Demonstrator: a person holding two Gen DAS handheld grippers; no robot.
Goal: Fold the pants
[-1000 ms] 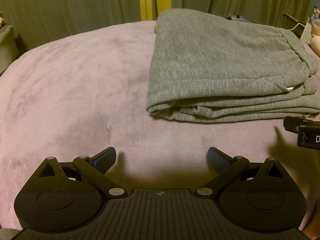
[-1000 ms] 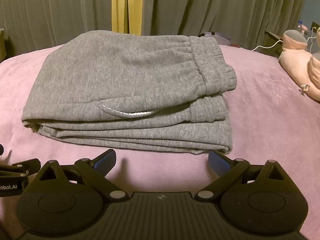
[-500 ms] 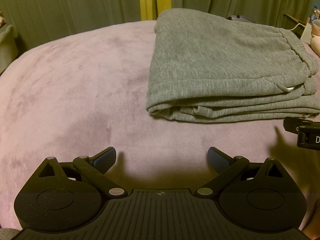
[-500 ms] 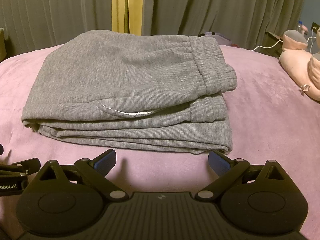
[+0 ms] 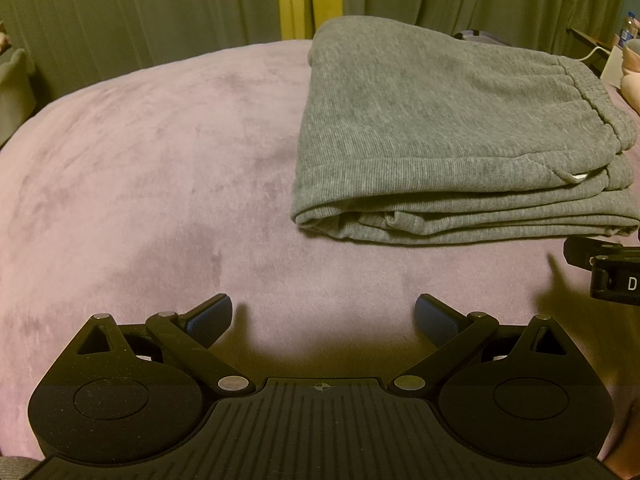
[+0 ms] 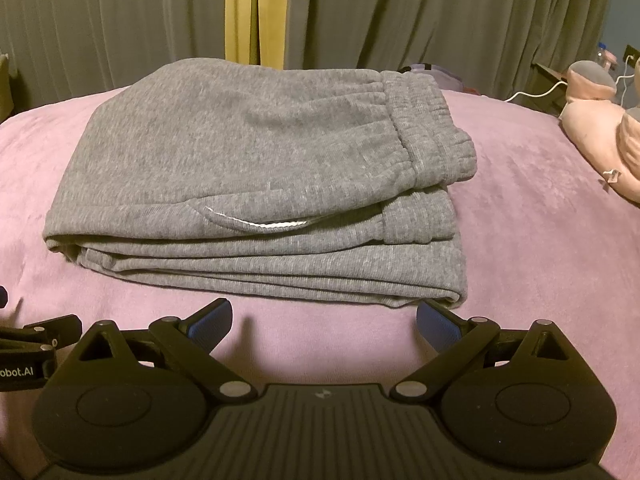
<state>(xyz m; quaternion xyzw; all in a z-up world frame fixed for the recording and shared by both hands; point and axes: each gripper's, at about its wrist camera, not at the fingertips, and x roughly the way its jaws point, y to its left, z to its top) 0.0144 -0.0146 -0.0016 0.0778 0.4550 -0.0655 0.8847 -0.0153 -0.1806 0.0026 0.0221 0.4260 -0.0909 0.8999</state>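
Note:
Grey sweatpants [image 5: 440,128] lie folded in a thick stack on a pink bed cover [image 5: 160,168]. In the right wrist view the same pants [image 6: 256,168] fill the middle, waistband at the right, a white pocket edge showing at the front. My left gripper [image 5: 323,314] is open and holds nothing, low over the cover, short of the stack and to its left. My right gripper [image 6: 325,318] is open too, just in front of the stack's near edge. Each gripper shows at the edge of the other's view.
Green curtains with a yellow strip [image 6: 242,12] hang behind the bed. A pink plush toy [image 6: 600,140] lies at the right on the cover, near a white cable [image 6: 536,94]. Bare pink cover spreads to the left of the pants.

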